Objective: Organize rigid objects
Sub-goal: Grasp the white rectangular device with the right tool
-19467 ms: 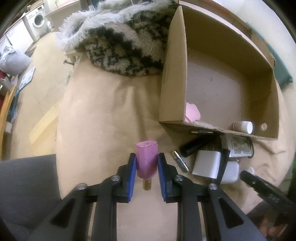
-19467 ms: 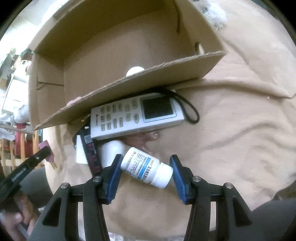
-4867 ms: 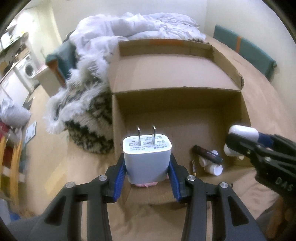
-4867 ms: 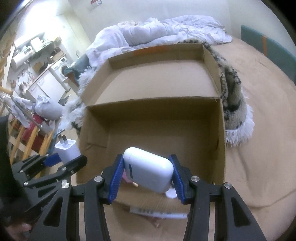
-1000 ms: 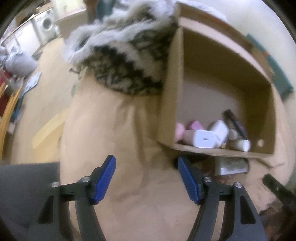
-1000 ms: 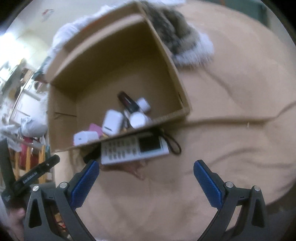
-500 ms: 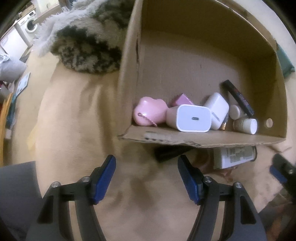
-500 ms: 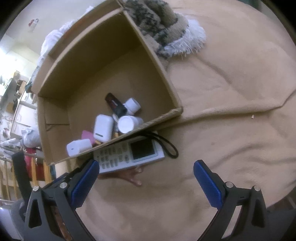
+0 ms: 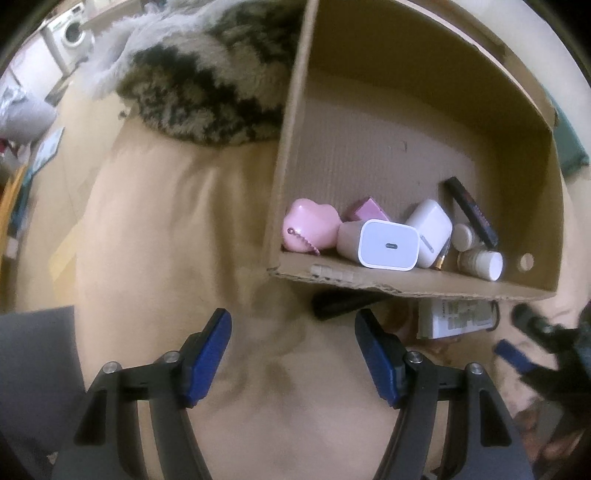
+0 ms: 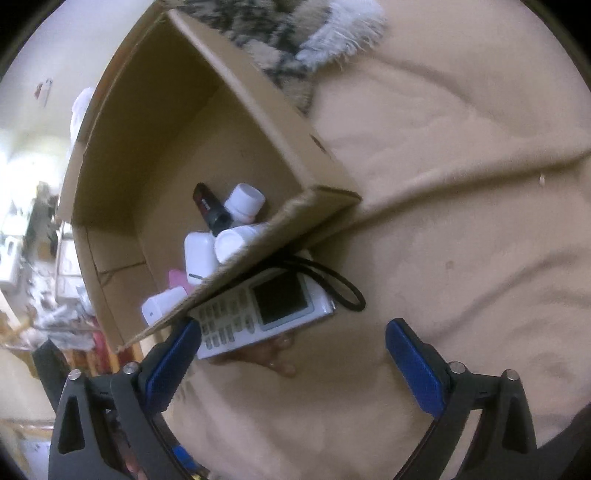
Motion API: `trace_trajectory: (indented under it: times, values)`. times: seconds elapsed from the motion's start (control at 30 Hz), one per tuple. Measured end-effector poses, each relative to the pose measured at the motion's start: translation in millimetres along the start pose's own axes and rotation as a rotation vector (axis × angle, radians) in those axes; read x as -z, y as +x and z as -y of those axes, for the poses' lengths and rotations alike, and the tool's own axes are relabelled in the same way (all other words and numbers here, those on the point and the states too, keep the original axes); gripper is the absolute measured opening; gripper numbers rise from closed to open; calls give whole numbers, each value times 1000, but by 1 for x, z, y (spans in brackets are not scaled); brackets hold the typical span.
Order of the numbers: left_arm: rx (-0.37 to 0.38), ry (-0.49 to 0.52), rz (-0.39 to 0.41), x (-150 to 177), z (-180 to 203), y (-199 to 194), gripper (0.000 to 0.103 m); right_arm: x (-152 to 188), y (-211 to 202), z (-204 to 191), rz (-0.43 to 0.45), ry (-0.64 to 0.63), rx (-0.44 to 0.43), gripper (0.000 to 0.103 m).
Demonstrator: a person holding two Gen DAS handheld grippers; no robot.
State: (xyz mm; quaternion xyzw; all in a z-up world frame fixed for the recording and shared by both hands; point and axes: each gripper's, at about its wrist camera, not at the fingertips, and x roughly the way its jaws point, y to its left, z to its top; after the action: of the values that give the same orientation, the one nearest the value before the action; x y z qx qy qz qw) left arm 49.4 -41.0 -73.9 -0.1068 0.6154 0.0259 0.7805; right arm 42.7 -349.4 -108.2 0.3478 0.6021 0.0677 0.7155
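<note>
A white remote control with grey buttons (image 10: pixel 264 308) lies on the tan blanket (image 10: pixel 461 221), tucked under the near flap of the open brown cardboard box (image 9: pixel 424 140) holding a white charger cube (image 9: pixel 388 245). The left gripper (image 9: pixel 293 349) and right gripper (image 10: pixel 291 356) hover nearby, fingers spread wide, holding nothing.

A tan blanket (image 9: pixel 155 221) covers the bed, creased into soft folds. At its far side lies a shaggy throw (image 9: pixel 207 85) patterned in black, grey and cream, its white fringe (image 10: pixel 340 33) showing in the right wrist view. Beyond the bed's edge, a white washing machine (image 9: pixel 72 31) stands by the wall, and a grey bundle (image 9: pixel 22 118) sits on the floor. A teal cushion (image 9: pixel 570 144) shows past the bed's other side.
</note>
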Motion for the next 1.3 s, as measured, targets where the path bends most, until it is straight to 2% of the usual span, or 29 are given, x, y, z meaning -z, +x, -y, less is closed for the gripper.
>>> trace_trajectory:
  times: [0.03,0.07,0.13,0.23,0.33,0.47,0.5,0.53,0.57,0.63,0.87,1.03,1.17,1.23,1.3]
  values:
    - [10,-6,-2,-2,-1,-2,66,-1,2,2,-7,10,-23,78]
    - [20,-9,0,-2,-1,-3,66,-2,5,5,-14,25,-50,66]
    - [33,-3,14,-3,0,-8,66,-4,8,12,-2,68,-82,62]
    - [28,17,46,-6,3,-17,66,-2,17,29,10,196,-147,62]
    - [36,14,43,-6,1,-19,66,4,24,43,67,308,-232,63]
    - [38,6,43,-8,0,-20,66,17,23,43,163,336,-243,62]
    - [41,5,43,-8,-1,-21,66,19,22,42,180,331,-239,57]
    - [42,5,45,-6,2,-23,66,21,21,41,196,328,-220,36]
    - [41,6,47,-5,2,-23,66,25,22,41,195,340,-211,33]
    - [35,3,53,-5,1,-23,66,32,23,44,193,374,-255,29]
    - [49,-3,75,-4,-1,-32,66,48,-24,17,262,180,-126,24]
    - [67,-4,78,-3,-2,-36,66,56,-53,6,202,89,-42,23]
    - [74,-7,89,-3,-2,-40,66,53,-84,-13,218,-106,80,22]
    - [76,-10,89,-4,-3,-42,66,50,-89,-30,195,-204,144,21]
    - [75,-13,89,-4,-3,-42,66,51,-87,-55,159,-367,226,21]
